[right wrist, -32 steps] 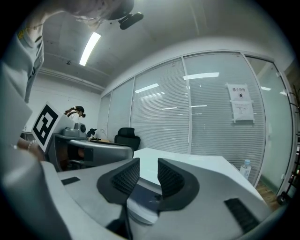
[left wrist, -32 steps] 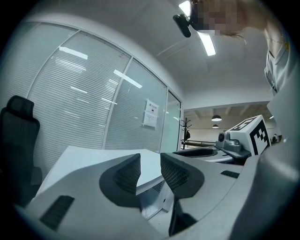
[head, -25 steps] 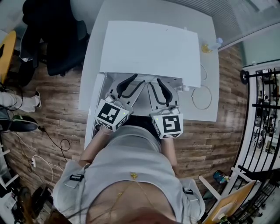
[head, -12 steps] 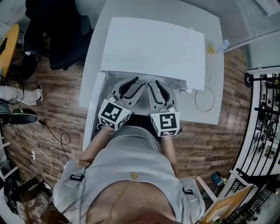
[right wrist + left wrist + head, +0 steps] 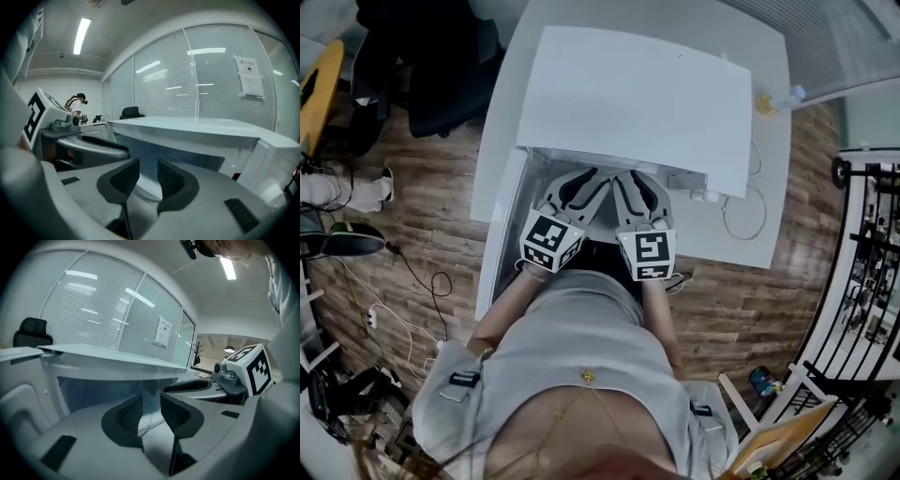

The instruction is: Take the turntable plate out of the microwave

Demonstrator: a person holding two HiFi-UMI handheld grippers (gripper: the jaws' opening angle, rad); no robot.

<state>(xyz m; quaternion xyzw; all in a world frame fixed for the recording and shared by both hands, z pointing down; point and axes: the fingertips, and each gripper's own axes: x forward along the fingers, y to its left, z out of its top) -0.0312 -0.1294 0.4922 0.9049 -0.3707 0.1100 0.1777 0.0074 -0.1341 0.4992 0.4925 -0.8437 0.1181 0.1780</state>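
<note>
Reaching is the step in hand: the left gripper (image 5: 151, 395) and right gripper (image 5: 148, 161) sit at the open microwave's (image 5: 628, 94) mouth, fingers parted and seemingly empty, the turntable plate (image 5: 146, 186) lying inside just ahead, so next each must straddle its rim and clench.

One white microwave (image 5: 633, 103), sitting on one bench (image 5: 502, 127). Two tools at its front: left tool (image 5: 572, 184), right tool (image 5: 639, 184), each with one marker cube (image 5: 550, 241). One glass plate (image 5: 143, 188) inside it. One black chair (image 5: 441, 66) off to its left, one looped cable (image 5: 725, 216) to its right.
</note>
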